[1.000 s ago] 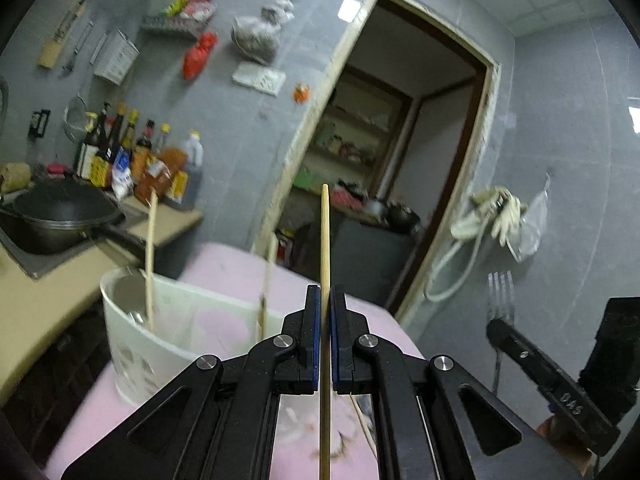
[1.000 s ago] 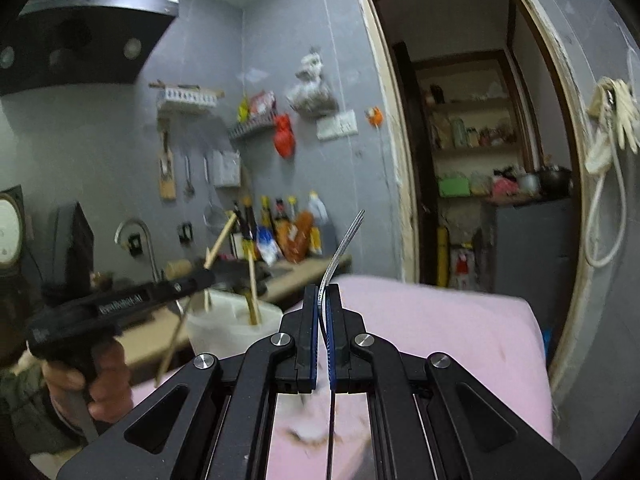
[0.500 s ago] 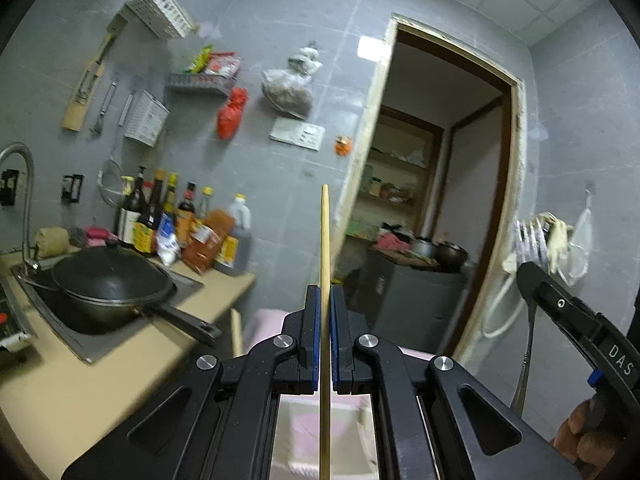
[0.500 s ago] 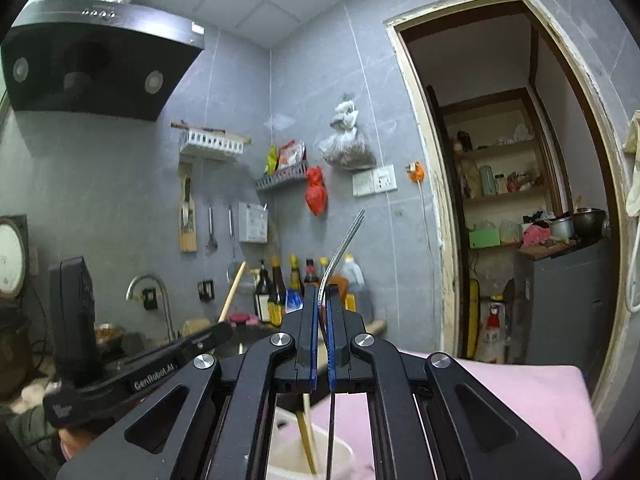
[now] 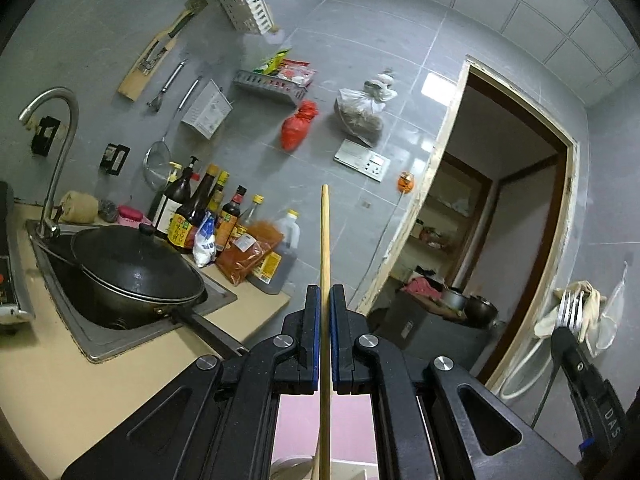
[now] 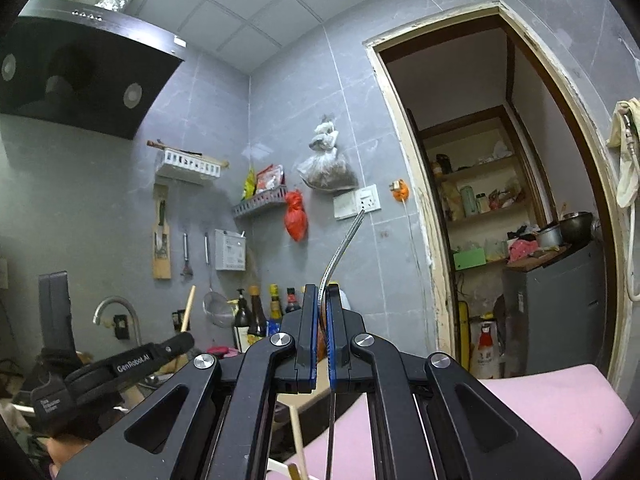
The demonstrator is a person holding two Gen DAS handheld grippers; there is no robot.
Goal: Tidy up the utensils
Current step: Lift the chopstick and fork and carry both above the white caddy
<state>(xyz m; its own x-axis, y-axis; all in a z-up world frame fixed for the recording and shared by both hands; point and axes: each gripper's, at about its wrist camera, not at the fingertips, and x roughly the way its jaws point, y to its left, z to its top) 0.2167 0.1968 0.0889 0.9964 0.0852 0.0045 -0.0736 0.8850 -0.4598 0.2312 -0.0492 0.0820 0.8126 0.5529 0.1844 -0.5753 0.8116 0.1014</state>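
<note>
My left gripper point(image 5: 325, 300) is shut on a wooden chopstick point(image 5: 325, 240) that stands upright, its tip pointing up toward the wall. My right gripper point(image 6: 322, 300) is shut on a metal fork point(image 6: 340, 248), held edge-on with the tines curving up. The fork's tines point(image 5: 570, 308) and the right gripper point(image 5: 580, 364) also show at the right of the left wrist view. The left gripper point(image 6: 120, 364) with the chopstick point(image 6: 187, 308) shows at the lower left of the right wrist view. A white utensil holder's rim point(image 5: 296, 468) is just visible below, with another chopstick point(image 6: 298, 440) in it.
A pink-covered table point(image 6: 540, 408) lies below. A counter point(image 5: 60, 380) holds a sink with a black wok point(image 5: 136, 268), a tap point(image 5: 56, 148) and several sauce bottles point(image 5: 208, 216). A white wall rack point(image 5: 244, 0) hangs high. A doorway point(image 6: 500, 200) opens to the right.
Both grippers have risen and tilted upward with their utensils. The white holder and pink table have dropped to the bottom edge of both views.
</note>
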